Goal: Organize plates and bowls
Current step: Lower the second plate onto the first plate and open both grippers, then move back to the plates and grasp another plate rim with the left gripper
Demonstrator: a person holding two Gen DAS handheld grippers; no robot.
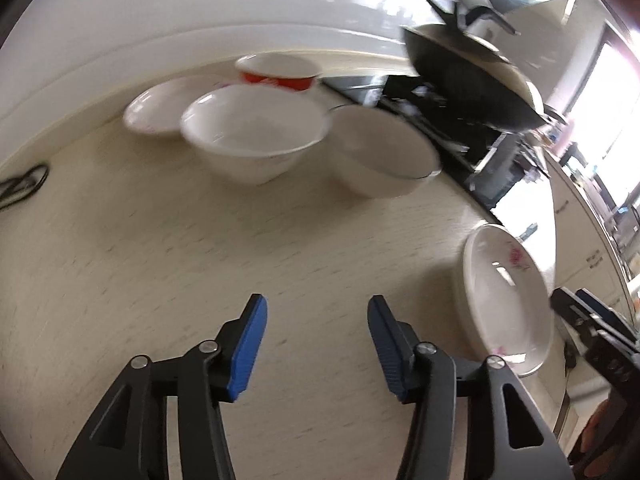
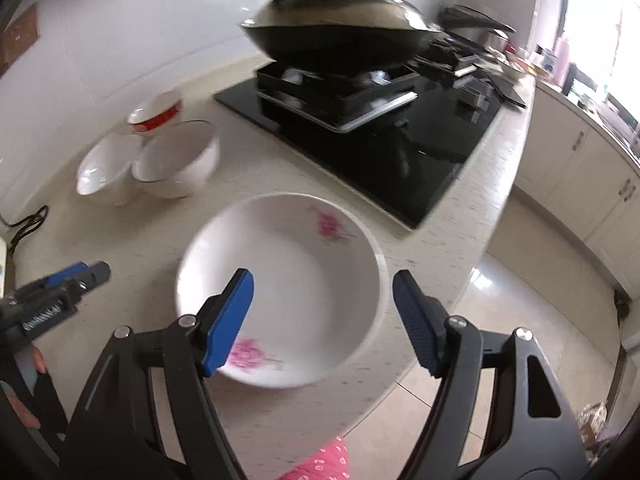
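A white deep plate with pink flowers (image 2: 288, 280) sits near the counter's front edge; it also shows in the left wrist view (image 1: 508, 296). My right gripper (image 2: 324, 284) is open just above it, the left finger over its bowl. My left gripper (image 1: 316, 312) is open and empty over bare counter; it shows in the right wrist view (image 2: 80, 276). At the back stand a white bowl (image 1: 256, 132), a second white bowl (image 1: 384, 152), a red-banded bowl (image 1: 280, 70) and a white plate (image 1: 156, 110).
A black wok with lid (image 2: 340, 28) sits on the black gas hob (image 2: 400, 132) to the right of the bowls. A black cable (image 1: 24, 184) lies at the counter's left. The counter's front edge (image 2: 460, 300) drops to a tiled floor.
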